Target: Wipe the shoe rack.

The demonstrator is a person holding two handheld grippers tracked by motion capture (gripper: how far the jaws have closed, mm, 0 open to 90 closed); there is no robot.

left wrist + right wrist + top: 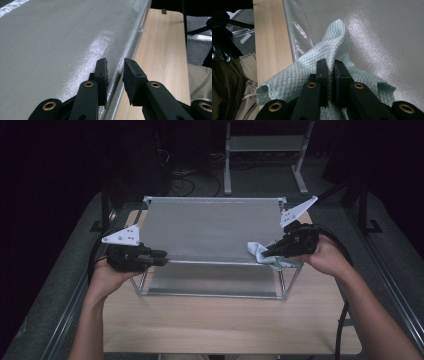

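Two claws work at the near edge of my grey fabric sheet, stretched over a metal frame on the wooden surface. Left claw straddles that edge, jaws spread, gripping nothing. Right claw pinches a pale green quilted cloth lying at the sheet's right corner.

The near part of the pale green cloth is hidden behind the right gripper, whose body is cut off at the bottom of its own view. Beyond the left gripper, the grey mesh sheet runs past the top and left edges. In the high view, everything beyond the frame is too dark to tell.
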